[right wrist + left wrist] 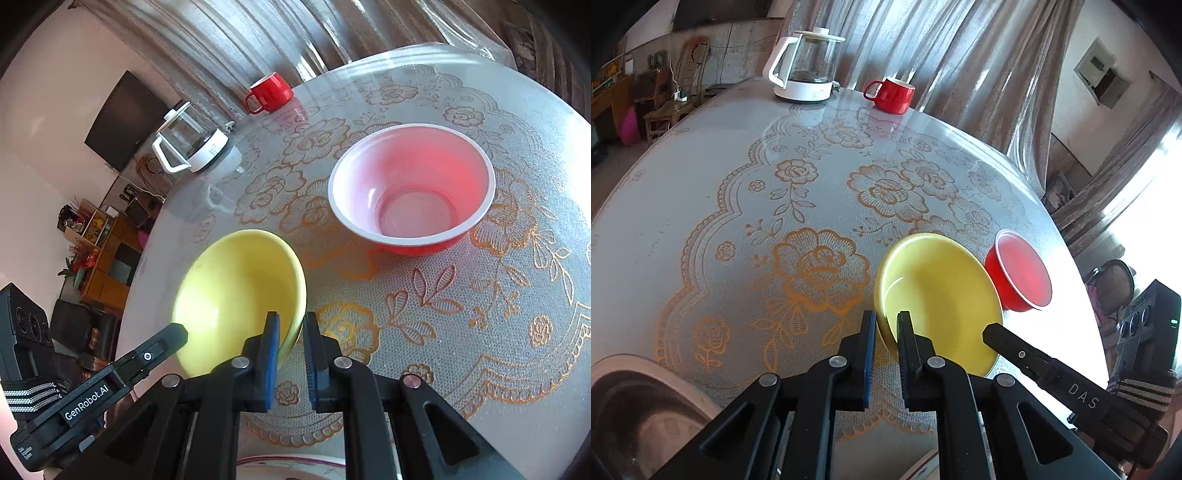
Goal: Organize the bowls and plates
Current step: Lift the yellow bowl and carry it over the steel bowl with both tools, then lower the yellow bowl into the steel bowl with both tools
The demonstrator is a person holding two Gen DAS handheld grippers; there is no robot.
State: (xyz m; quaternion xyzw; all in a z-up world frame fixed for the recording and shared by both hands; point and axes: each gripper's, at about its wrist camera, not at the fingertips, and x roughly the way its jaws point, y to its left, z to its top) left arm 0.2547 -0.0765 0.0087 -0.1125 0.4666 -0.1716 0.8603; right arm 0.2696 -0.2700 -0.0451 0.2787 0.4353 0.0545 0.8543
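Observation:
A yellow bowl (938,295) is tilted above the lace-covered table, held from both sides. My left gripper (887,321) is shut on its left rim. My right gripper (290,325) is shut on its right rim, and the yellow bowl (236,295) shows in that view too. A red bowl with a white rim (412,188) stands upright on the table beyond the yellow one; it also shows in the left wrist view (1019,277). The right gripper's body (1052,373) reaches in from the right, and the left one (110,384) from the left.
A glass kettle on a white base (805,62) and a red mug (892,94) stand at the table's far edge by the curtain. A white dish rim (639,398) lies at the near left, and a plate's edge (295,461) shows at the bottom.

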